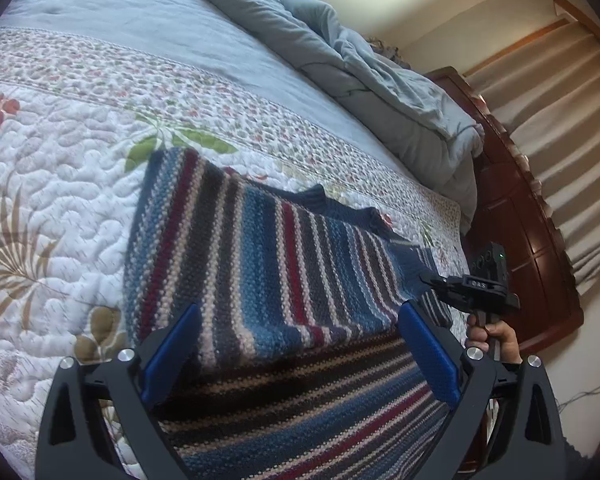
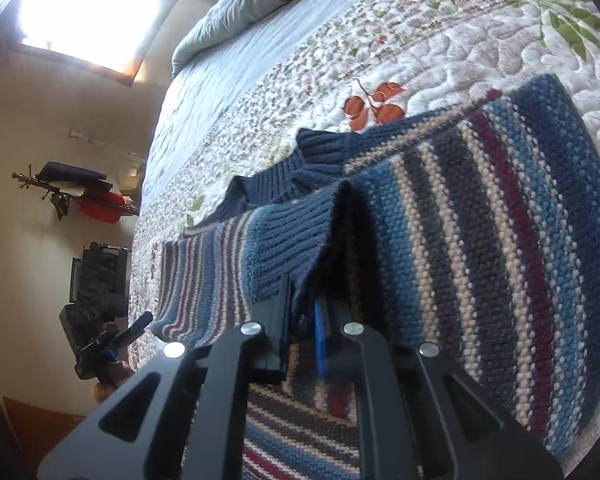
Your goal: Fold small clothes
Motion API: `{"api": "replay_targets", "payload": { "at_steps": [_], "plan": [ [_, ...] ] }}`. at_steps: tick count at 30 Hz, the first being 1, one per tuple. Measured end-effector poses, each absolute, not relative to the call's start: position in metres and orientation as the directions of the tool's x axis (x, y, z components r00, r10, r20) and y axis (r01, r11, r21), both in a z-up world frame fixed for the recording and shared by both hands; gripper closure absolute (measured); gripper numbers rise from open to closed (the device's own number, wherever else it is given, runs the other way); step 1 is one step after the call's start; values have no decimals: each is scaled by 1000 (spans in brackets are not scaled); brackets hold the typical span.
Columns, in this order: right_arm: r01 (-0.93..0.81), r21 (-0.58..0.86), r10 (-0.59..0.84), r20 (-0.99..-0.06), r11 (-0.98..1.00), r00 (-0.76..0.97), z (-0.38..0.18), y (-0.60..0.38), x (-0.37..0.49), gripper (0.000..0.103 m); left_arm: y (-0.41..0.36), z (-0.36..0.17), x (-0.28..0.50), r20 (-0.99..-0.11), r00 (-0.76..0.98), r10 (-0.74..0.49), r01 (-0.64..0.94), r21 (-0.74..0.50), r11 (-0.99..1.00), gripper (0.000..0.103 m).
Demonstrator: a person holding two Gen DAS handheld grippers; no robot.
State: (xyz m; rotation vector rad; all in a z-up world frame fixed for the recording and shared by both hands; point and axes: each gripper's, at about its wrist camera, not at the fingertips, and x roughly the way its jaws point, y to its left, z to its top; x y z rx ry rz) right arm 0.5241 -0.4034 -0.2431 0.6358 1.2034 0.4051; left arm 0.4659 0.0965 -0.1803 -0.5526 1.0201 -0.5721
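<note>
A knitted sweater (image 1: 260,240) with blue, maroon, cream and dark stripes lies partly folded on the floral quilt (image 1: 60,184). My left gripper (image 1: 300,308) is open, its blue pads (image 1: 172,356) wide apart above the near striped layer and not pressing on it. In the right wrist view my right gripper (image 2: 304,292) is shut on the ribbed blue edge (image 2: 292,236) of the sweater (image 2: 480,220), lifting it into a peak. The right gripper (image 1: 434,280), held by a hand (image 1: 496,340), shows at the sweater's right side. The left gripper (image 2: 140,322) appears at the far left.
A crumpled grey-blue duvet (image 1: 360,72) lies across the far part of the bed. A dark wooden bed end (image 1: 520,208) and pale curtains (image 1: 560,112) stand on the right. A bright window (image 2: 84,4) and wall hooks with clothes (image 2: 80,192) are beside the bed.
</note>
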Motion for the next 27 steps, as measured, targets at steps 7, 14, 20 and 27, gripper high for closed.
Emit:
{"api": "replay_targets", "payload": {
  "at_steps": [7,14,20,27],
  "plan": [
    [90,648,587,-732,756,345,-253,-422,517,70,85,-196,451,-652,394,-647,199,-627,753,4],
    [108,657,591,-729,746,345,-259,-419,545,58,71,-192,442,-690,429,-582,242,-534,811,4],
    [70,649,603,-736,757,309,-263,-399,557,88,33,-182,421,-770,544,-333,277,-209,938,4],
    [7,622,571,-723,783,388,-239,-405,548,92,-8,-153,386,-704,681,-201,294,12,956,4]
  ]
}}
